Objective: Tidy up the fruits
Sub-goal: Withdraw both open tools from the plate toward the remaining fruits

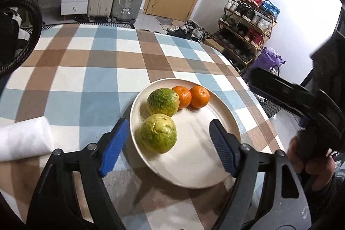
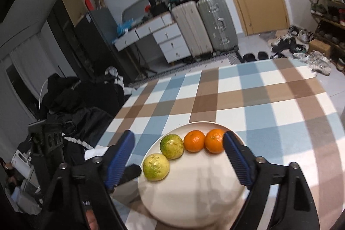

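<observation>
While both grippers hang above the plate (image 1: pixel 224 120), their fingers are spread wide and grasp nothing. On the plate, near the right edge of the bench (image 1: pixel 86 70), lie two green fruits (image 1: pixel 158 133) and two oranges (image 1: pixel 199 96), touching in a curved row. A white roll (image 1: pixel 23 139) lies by the bench's left edge.
</observation>
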Demonstrator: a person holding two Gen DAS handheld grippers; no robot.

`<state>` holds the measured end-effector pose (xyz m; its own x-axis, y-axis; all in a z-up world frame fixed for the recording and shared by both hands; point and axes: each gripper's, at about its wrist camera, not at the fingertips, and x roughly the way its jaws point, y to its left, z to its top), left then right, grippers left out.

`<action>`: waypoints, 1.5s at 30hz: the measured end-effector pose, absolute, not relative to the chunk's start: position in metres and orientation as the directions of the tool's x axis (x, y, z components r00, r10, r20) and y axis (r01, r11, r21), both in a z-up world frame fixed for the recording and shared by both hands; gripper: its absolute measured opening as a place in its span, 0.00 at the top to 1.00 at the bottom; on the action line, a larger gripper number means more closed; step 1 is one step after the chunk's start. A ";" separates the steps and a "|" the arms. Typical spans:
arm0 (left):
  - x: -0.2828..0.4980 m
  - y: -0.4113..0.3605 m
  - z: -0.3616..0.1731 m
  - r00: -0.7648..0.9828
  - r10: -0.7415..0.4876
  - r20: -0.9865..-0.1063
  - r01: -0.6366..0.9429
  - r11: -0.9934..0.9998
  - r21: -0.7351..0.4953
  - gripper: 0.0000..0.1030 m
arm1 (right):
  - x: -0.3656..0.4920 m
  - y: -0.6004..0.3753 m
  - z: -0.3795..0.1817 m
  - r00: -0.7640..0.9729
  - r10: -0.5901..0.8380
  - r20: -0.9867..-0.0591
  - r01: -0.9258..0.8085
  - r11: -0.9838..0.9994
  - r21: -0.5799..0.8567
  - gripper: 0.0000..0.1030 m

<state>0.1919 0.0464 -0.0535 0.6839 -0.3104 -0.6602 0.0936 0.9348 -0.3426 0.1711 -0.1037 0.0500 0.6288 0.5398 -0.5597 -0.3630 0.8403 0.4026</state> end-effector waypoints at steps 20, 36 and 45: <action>0.066 0.019 0.002 0.775 -0.201 -0.599 0.070 0.969 -0.235 0.01 | 0.020 -0.137 0.076 0.748 0.486 -0.452 -0.387 0.873 0.298 0.00; 0.010 0.003 -0.021 0.737 -0.188 -0.649 0.074 0.977 -0.199 0.01 | -0.041 -0.149 0.045 0.758 0.411 -0.507 -0.328 0.911 0.248 0.00; -0.004 -0.005 -0.052 0.685 -0.236 -0.690 0.125 0.970 -0.208 0.01 | -0.055 -0.153 0.027 0.744 0.386 -0.546 -0.302 0.923 0.240 0.00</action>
